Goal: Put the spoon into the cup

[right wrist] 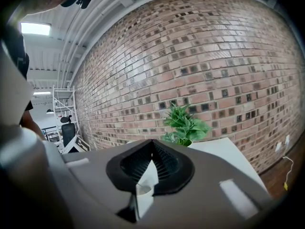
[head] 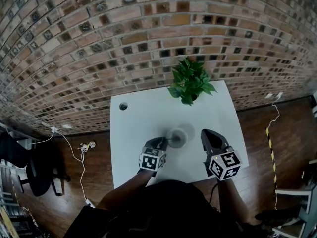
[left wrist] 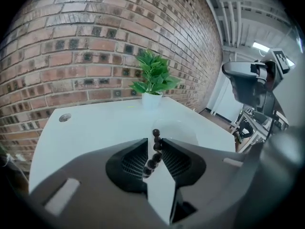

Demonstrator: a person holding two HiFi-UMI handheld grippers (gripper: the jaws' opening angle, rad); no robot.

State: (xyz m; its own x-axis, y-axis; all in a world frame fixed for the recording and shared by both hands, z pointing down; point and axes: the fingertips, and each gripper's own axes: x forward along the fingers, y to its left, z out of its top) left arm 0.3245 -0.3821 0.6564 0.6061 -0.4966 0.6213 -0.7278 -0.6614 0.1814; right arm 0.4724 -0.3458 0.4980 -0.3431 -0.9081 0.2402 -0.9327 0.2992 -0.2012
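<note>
A white cup (head: pixel 177 137) stands in the middle of the white table (head: pixel 143 115). The spoon (left wrist: pixel 154 151) has a dark beaded handle that runs up between the jaws of my left gripper (left wrist: pixel 154 140) toward the cup (left wrist: pixel 185 130) just beyond. Those jaws stand a little apart and the pads do not press on the handle. In the head view the left gripper (head: pixel 162 142) reaches the cup's left side, and the spoon (head: pixel 171 141) shows only as a short dark line at the rim. My right gripper (head: pixel 206 134) hangs right of the cup, tips together, nothing held.
A green potted plant (head: pixel 190 81) stands at the table's far edge, seen ahead of both grippers as the plant (left wrist: pixel 152 78) and the plant (right wrist: pixel 184 123). A round cable hole (head: pixel 123 105) is at the far left corner. A brick wall rises behind; cables lie on the wooden floor.
</note>
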